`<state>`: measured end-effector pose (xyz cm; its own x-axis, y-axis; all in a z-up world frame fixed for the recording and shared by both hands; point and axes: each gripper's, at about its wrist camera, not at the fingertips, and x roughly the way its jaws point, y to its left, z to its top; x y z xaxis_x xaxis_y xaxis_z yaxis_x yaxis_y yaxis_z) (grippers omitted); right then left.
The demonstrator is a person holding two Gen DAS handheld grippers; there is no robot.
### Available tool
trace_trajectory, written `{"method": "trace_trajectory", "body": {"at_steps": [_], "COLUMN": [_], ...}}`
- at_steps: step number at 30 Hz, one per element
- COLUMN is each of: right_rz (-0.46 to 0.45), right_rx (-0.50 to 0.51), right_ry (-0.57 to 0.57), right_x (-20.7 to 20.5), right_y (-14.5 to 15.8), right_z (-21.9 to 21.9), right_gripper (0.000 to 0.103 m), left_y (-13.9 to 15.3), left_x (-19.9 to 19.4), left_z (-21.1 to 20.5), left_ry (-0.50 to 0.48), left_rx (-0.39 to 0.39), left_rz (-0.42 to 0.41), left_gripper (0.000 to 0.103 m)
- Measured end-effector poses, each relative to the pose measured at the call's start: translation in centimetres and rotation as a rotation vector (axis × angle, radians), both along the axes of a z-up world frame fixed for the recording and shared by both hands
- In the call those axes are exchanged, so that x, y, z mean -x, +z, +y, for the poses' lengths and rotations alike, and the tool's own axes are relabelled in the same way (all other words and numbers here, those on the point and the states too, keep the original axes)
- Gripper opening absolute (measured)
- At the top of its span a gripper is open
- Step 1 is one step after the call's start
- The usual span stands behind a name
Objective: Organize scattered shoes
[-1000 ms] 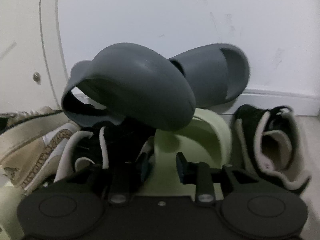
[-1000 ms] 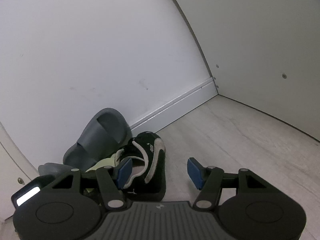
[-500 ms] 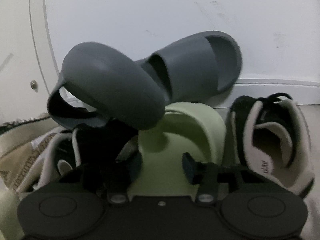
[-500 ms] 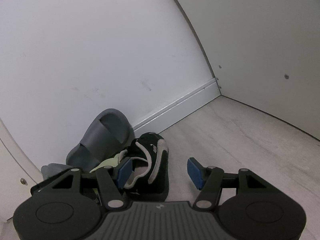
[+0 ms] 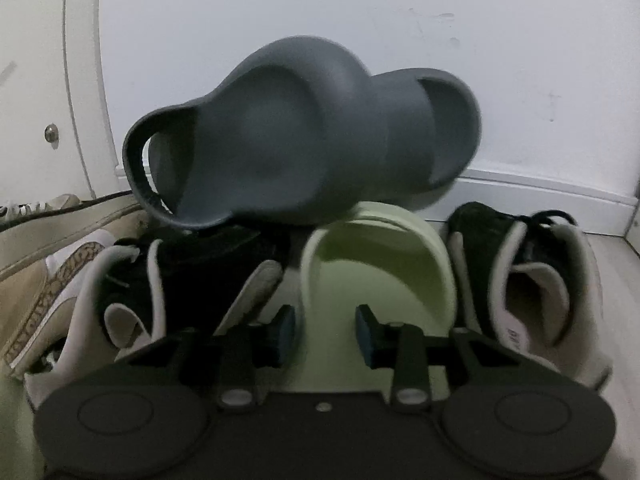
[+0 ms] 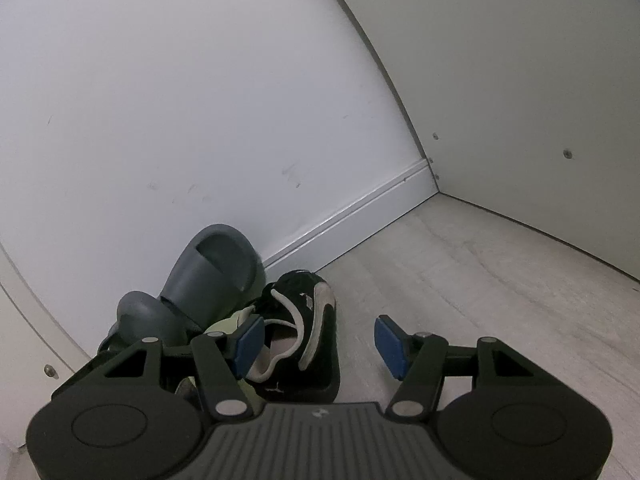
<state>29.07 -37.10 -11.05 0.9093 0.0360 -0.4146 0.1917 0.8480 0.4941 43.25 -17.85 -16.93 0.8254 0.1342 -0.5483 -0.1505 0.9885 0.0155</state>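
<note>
A pile of shoes lies against the wall. On top, a dark grey slide (image 5: 272, 148) sits tilted and blurred, its open strap facing me. Its twin (image 5: 436, 128) leans on the wall behind it. A pale green slide (image 5: 380, 264) lies straight ahead of my left gripper (image 5: 325, 334), which is open with its fingers over the slide's heel end. A black and cream sneaker (image 5: 532, 276) lies to the right, another (image 5: 192, 272) to the left. My right gripper (image 6: 316, 340) is open just above the right sneaker (image 6: 308, 320), touching nothing.
A tan sneaker (image 5: 36, 280) lies at the far left by a cream cabinet panel (image 5: 40, 80). A white skirting board (image 5: 540, 196) runs along the wall. Pale wood floor (image 6: 480, 280) stretches right to a corner with a side panel (image 6: 540, 100).
The top grey slide has turned on the pile, and its opening now faces me. My right gripper has drifted slightly closer to the black sneaker. Both grippers keep the same width.
</note>
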Motion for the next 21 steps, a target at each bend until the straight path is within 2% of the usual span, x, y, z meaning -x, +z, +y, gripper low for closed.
{"method": "trace_trajectory", "body": {"at_steps": [5,10,16,21], "right_rz": [-0.002,-0.001,-0.012,-0.03], "right_rx": [0.0,-0.019,-0.008,0.025], "right_ry": [0.006,0.008,0.019,0.03], "right_x": [0.0,0.0,0.6,1.5], "right_y": [0.1,0.0,0.8,1.9], "right_z": [0.0,0.0,0.4,1.1], "right_gripper": [0.063,0.063,0.063,0.063], "left_y": [-0.3,-0.3,-0.8,-0.8], "left_x": [-1.0,-0.1,4.7,9.3], "left_z": [-0.2,-0.1,-0.7,-0.3], "left_ry": [0.004,-0.023,-0.063,-0.087], "left_rx": [-0.003,-0.012,-0.085,-0.096], "left_rz": [-0.002,0.018,0.001,0.019], "left_gripper": [0.034,0.032,0.032,0.032]}}
